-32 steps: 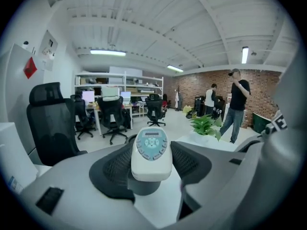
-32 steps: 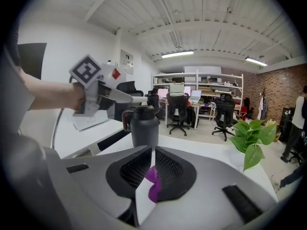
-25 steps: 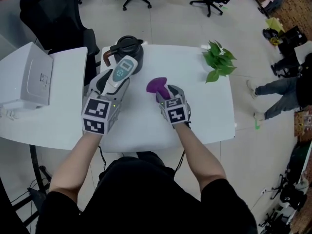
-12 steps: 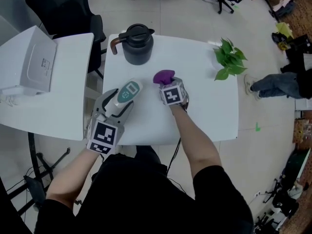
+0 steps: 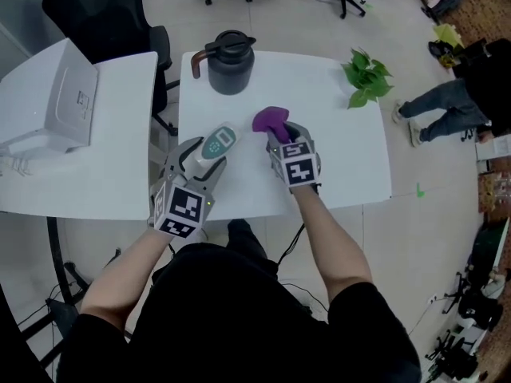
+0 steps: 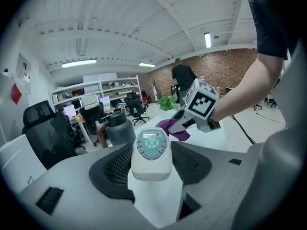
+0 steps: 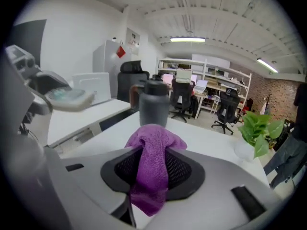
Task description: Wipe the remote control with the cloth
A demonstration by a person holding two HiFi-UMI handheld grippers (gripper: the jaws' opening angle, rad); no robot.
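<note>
L gripper (image 5: pixel 204 159) jaws clamped on remote control (image 5: pixel 219 142) over desk (image 5: pixel 343 162) near-left edge, R gripper (image 5: pixel 281 133) jaws just been closing, pinching purple cloth (image 5: pixel 268 119), above desk centre, remote & cloth apart

remote control (image 6: pixel 151 150) gripped, purple cloth (image 6: pixel 167 125) beyond

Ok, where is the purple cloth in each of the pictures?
Head view: the purple cloth is just right of centre, in the upper part.
Left gripper view: the cloth is slightly right of centre, at mid-height.
Right gripper view: the cloth is in the centre, lower half, very close.
Shared landmark: the dark jug shows in all three, left of the cloth in the left gripper view and behind it in the right gripper view.
</note>
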